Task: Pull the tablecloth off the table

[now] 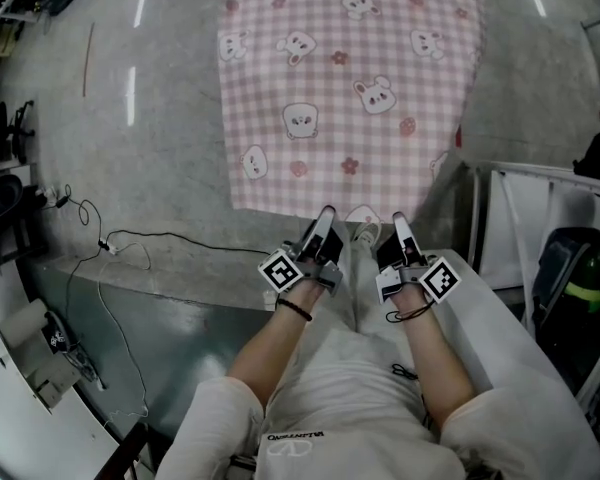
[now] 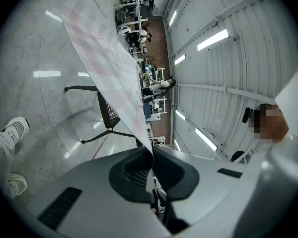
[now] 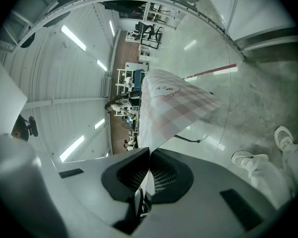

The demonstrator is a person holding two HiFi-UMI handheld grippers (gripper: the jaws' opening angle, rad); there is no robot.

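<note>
The pink checked tablecloth [image 1: 350, 78] with bunny pictures is spread out wide in front of the person, and its near edge comes right to both claws. The left gripper [image 1: 323, 230] is squeezed tight on that edge, with the thin cloth pinched between its jaws. The right gripper [image 1: 395, 233] is squeezed on it the same way, just beside the left one. From each claw the cloth goes up and away like a tight sheet [image 2: 114, 63]. The table is hidden under it, so I cannot tell how much cloth lies on the table; only a black frame [image 2: 107, 115] shows below. One thing could go wrong: if one claw pulls harder than the other, the cloth may twist, catch on a table corner or slip out of a claw. The cloth edge also hangs close to the person's white shoe [image 1: 365, 230], so a foot could step on it. On the person's left the grey floor [image 1: 150, 128] is wide and open, but a black cable [image 1: 130, 243] lies there and could trip a backward step. On the right a white rail [image 1: 500, 198] stands close, so there is little room that way.
</note>
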